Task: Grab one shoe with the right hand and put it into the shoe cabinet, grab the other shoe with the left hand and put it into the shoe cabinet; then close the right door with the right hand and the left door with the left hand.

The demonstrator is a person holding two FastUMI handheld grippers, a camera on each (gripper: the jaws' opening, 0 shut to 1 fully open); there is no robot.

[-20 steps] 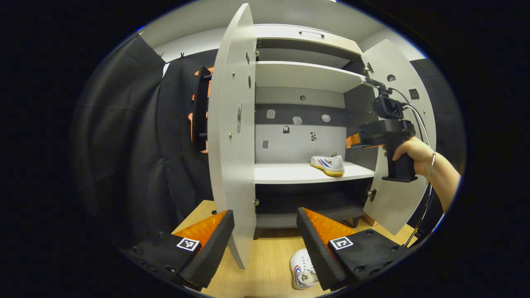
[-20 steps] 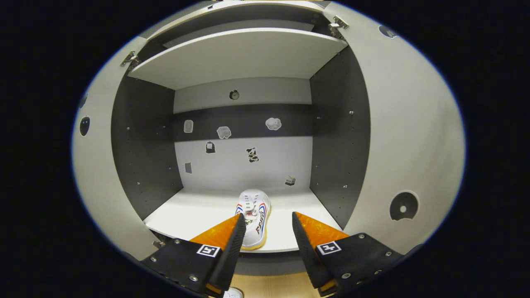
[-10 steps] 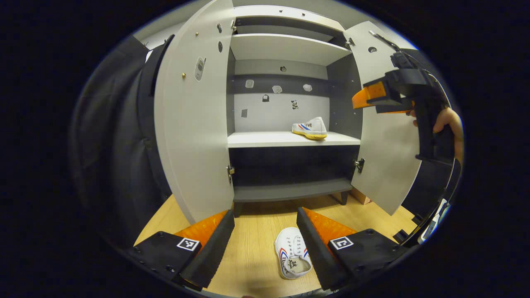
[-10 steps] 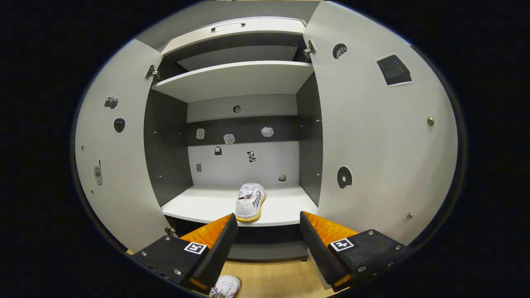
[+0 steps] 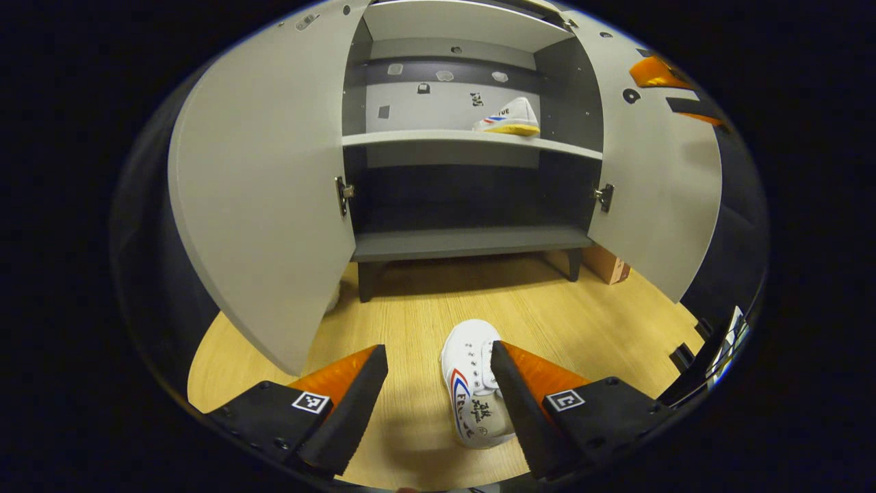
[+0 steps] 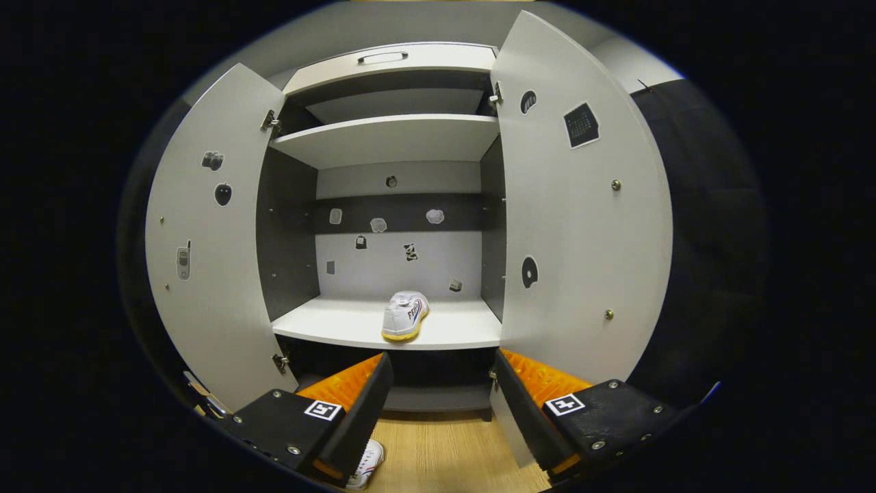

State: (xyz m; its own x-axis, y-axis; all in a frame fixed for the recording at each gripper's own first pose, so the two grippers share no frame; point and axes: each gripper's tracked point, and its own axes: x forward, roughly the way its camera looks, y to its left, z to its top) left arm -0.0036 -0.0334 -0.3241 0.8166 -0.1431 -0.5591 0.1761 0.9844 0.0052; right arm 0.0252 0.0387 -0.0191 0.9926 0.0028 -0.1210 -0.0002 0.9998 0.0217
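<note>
A white shoe (image 5: 474,383) with red and blue stripes lies on the wooden floor, toe toward the cabinet. My left gripper (image 5: 438,394) hangs open just above it, the shoe lying by its right finger. A matching white shoe (image 5: 508,118) with a yellow sole rests on the cabinet's middle shelf (image 5: 410,139); the right gripper view has that shoe (image 6: 405,315) ahead. My right gripper (image 6: 441,404) is open and empty in front of the cabinet, and the floor shoe (image 6: 364,464) peeks out beside its left finger. Both cabinet doors stand open.
The left door (image 5: 263,205) and right door (image 5: 657,178) swing wide on either side of the opening. A lower dark shelf (image 5: 465,241) sits below the middle one. A small brown box (image 5: 606,263) stands on the floor by the cabinet's right leg.
My left gripper has dropped and tilted down toward the floor shoe, which now lies between its fingers. My right gripper has pulled back from the shelf, leaving the shoe there.
</note>
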